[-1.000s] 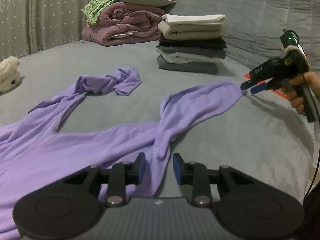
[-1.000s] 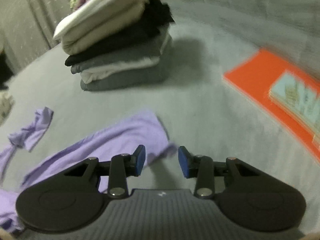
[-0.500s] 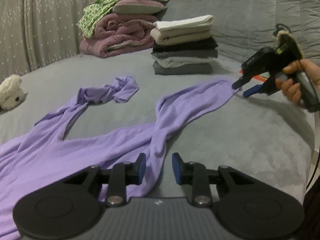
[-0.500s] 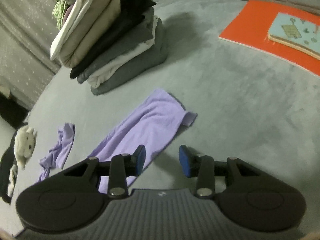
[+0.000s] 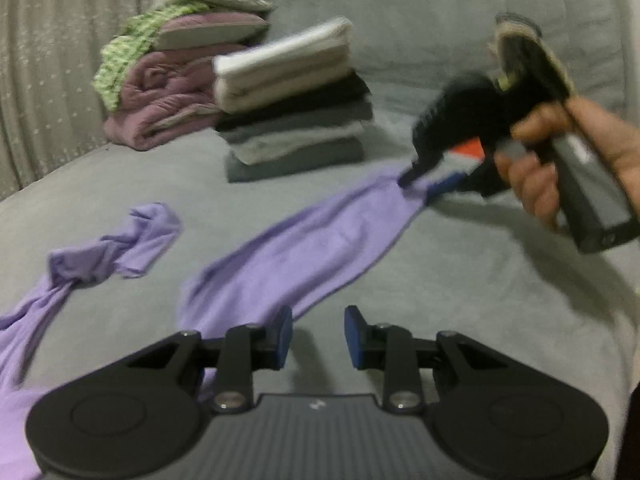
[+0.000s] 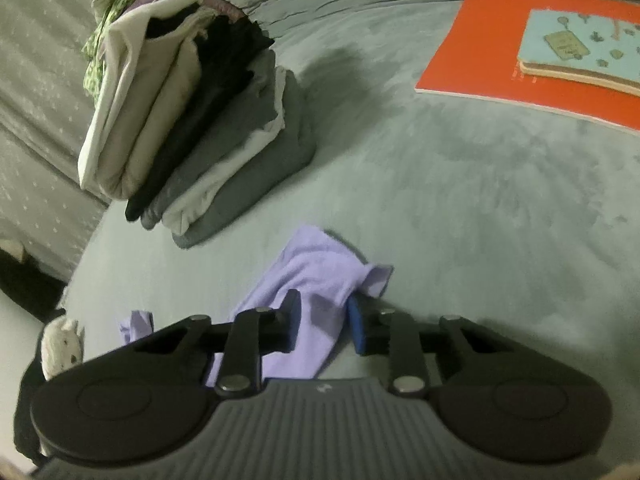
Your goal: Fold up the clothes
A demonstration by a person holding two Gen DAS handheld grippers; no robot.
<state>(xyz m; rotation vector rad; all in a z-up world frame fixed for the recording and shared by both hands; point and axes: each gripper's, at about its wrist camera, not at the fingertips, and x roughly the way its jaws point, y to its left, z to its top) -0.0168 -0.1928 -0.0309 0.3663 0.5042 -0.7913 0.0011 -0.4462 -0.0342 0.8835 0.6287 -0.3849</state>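
A long lilac garment of thin soft cloth (image 5: 304,248) lies spread on the grey velvety bed cover (image 5: 460,280), running from the lower left of the left wrist view up toward the right middle. Its near sleeve ends at the right gripper (image 5: 418,186), which a hand (image 5: 560,160) holds at the right of that frame. In the right wrist view the sleeve end sits between the blue pads (image 6: 356,324) of the right gripper (image 6: 322,322); its jaws are closing on the cloth, and whether the pads already press it I cannot tell. The other sleeve lies crumpled at the left middle of the left wrist view.

The left gripper (image 5: 314,338) is at the bottom centre of its frame, jaws partly apart, nothing between them, only bed cover under the gap. The lilac cloth passes just beside its left finger.

Behind, in the upper middle, stands a neat stack of folded white, beige, black and grey clothes (image 5: 292,108). Left of it is a pile of mauve blankets with a green patterned cloth (image 5: 160,80). An orange flat book with a light blue one on top (image 6: 540,56) lies in the upper right of the right wrist view. A small white plush toy (image 6: 62,346) is at the lower left there.
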